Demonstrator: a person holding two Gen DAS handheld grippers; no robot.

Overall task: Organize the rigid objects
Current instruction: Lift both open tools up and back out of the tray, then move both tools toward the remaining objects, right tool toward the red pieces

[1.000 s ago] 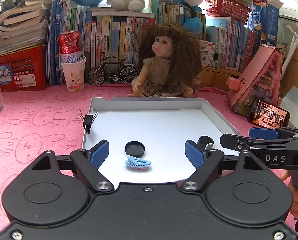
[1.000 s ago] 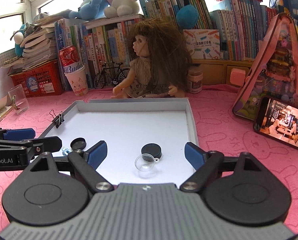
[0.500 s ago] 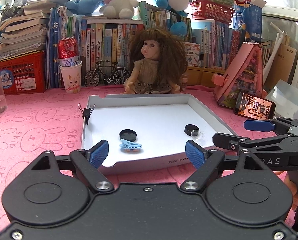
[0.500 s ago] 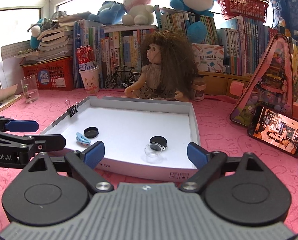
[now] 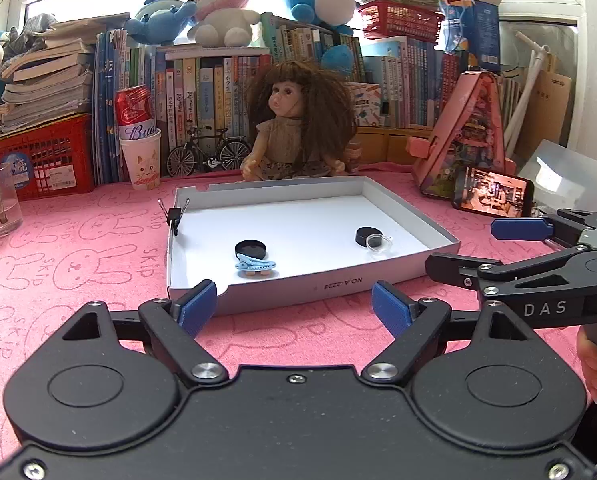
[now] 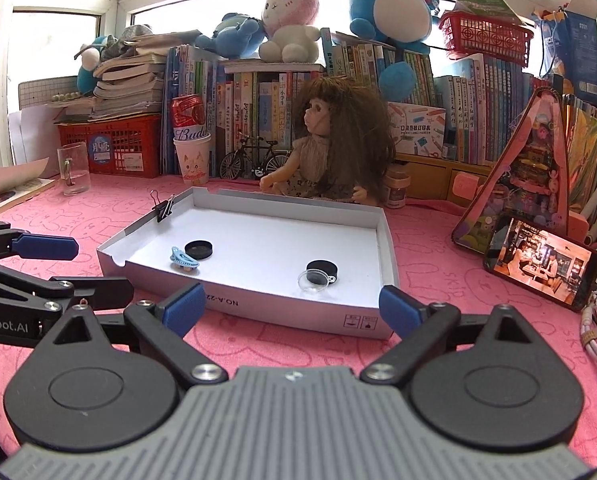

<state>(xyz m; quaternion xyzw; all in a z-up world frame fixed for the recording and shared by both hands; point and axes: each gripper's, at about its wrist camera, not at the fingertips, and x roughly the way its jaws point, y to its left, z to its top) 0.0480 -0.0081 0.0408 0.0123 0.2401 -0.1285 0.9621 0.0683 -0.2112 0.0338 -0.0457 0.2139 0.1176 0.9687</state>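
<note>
matt white cardboard tray [image 5: 410,216], soft pink cloth table cover [image 5: 78,264], glossy blue plastic hair clip [image 5: 255,266], clear plastic lid [image 6: 317,280].

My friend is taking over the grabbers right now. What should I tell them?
Left gripper: open, empty, in front of the tray's near wall.
Right gripper: jaws opening, nothing between them, also short of the tray.
White tray: holds a blue hair clip beside a black cap, plus a second black cap touching a clear lid. A binder clip is clamped on the tray's left wall.
Done: all four small pieces lie inside the tray.
Left: I can't tell if any more sorting is wanted; nothing else loose shows nearby.
</note>
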